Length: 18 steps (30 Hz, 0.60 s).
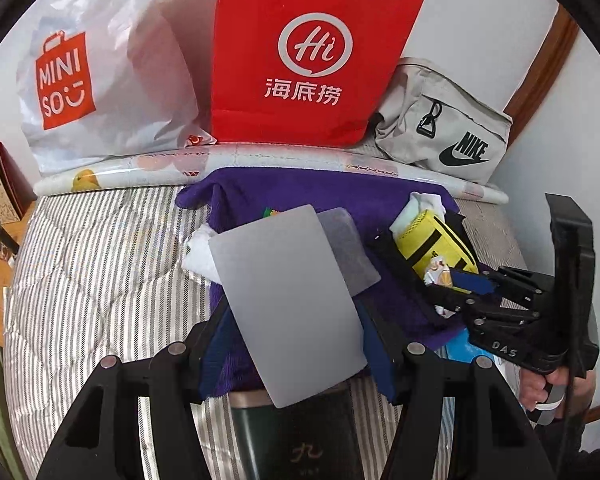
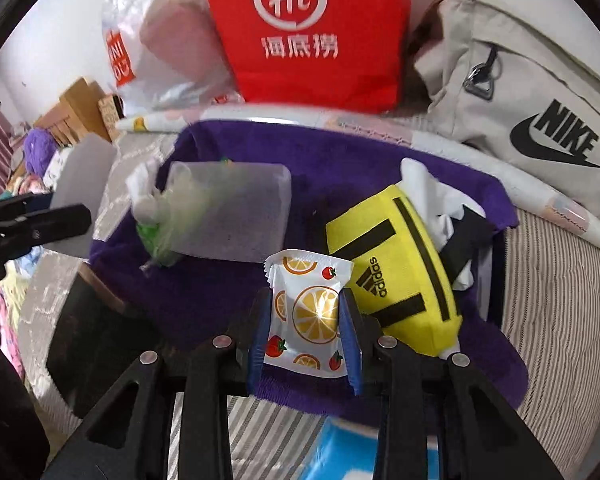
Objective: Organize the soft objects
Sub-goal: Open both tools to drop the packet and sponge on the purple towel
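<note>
- Left wrist view: the left tool (image 1: pixel 296 344) was clamped on a flat grey card (image 1: pixel 288 304), its blue pads pressing the card's two long edges, above a purple towel (image 1: pixel 268 192) spread on the striped bed (image 1: pixel 100 260).
- A dark green bottle (image 1: pixel 300 440) lay under the tool near the bed's near edge.
- Along the bed's far edge stood a white Miniso bag (image 1: pixel 100 80), a red paper bag (image 1: pixel 308 60) and a grey Nike pouch (image 1: pixel 444 128).
- At the right the right tool (image 1: pixel 452 292) reached over a yellow pouch (image 1: pixel 432 244) on the towel, a hand (image 1: pixel 540 392) gripping its handle.
- Right wrist view: the right tool (image 2: pixel 306 316) gripped a fruit-printed sachet (image 2: pixel 308 312) between its blue pads, just beside the yellow Adidas pouch (image 2: pixel 396 280) on the towel (image 2: pixel 340 152).
- A frosted plastic bag (image 2: pixel 228 212) lay towards the towel's left edge.
</note>
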Tool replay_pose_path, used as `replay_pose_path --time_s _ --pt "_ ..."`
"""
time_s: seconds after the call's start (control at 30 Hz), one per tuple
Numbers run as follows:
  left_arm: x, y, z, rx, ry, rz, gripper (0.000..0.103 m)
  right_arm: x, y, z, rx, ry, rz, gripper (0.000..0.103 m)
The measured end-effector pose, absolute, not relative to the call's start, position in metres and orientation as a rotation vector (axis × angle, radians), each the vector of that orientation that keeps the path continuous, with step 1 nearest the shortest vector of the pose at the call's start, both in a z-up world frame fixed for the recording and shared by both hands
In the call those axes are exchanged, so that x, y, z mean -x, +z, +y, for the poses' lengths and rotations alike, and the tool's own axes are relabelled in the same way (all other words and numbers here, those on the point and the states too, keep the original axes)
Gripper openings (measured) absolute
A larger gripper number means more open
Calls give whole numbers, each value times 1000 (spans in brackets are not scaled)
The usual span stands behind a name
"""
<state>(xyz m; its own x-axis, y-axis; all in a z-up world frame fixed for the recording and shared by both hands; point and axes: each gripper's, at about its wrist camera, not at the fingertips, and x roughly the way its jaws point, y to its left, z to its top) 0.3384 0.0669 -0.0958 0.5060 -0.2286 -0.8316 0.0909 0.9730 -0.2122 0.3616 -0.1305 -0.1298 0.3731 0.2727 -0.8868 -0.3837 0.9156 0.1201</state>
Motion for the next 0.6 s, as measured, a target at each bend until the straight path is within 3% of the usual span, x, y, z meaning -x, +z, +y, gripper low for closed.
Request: replay_pose_path --time_s 0.3,0.4,0.6 --pt "-355 -102 63 152 -232 1034 59 -379 -146 -120 147 418 1167 36" --pt "-359 -105 60 148 -236 1046 59 -381 -151 -117 152 425 1191 48" --pt "-366 -109 53 125 -241 1060 59 -384 -152 -122 81 446 1197 56"
